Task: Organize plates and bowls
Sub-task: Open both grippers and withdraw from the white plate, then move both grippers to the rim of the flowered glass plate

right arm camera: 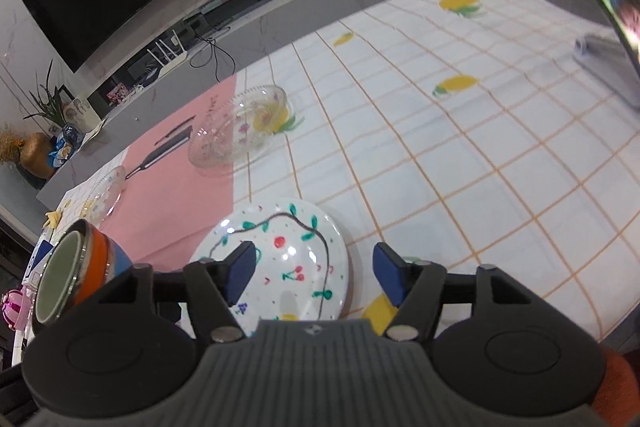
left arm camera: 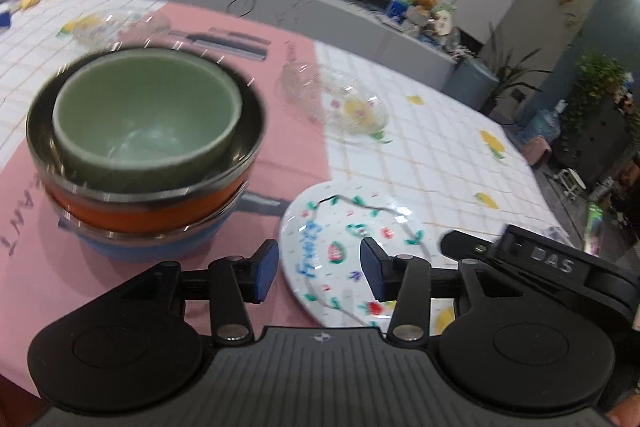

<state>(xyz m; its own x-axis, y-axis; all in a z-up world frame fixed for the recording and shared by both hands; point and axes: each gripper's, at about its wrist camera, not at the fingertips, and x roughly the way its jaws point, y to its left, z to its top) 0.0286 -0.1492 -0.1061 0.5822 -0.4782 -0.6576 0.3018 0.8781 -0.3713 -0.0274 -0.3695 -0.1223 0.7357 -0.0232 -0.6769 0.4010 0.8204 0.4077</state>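
A green bowl (left arm camera: pixel 148 119) sits nested in an orange steel-rimmed bowl (left arm camera: pixel 152 207), which rests on a blue bowl (left arm camera: pixel 160 247), all on the pink mat. To their right lies a white plate (left arm camera: pixel 344 227) painted with vines and fruit. My left gripper (left arm camera: pixel 320 271) hovers open over the plate's near-left edge, with nothing between its pads. In the right wrist view the same plate (right arm camera: pixel 288 267) lies just below my right gripper (right arm camera: pixel 314 275), which is open and empty. The bowl stack (right arm camera: pixel 76 271) shows at that view's left edge.
A clear glass bowl (left arm camera: pixel 336 103) (right arm camera: pixel 240 131) stands where the pink mat (left arm camera: pixel 256 187) meets the white checked cloth (right arm camera: pixel 460 155). A second glass bowl (left arm camera: pixel 116 27) (right arm camera: pixel 108 195) sits further back. A propped screen on a stand (right arm camera: pixel 616 39) is at the far right.
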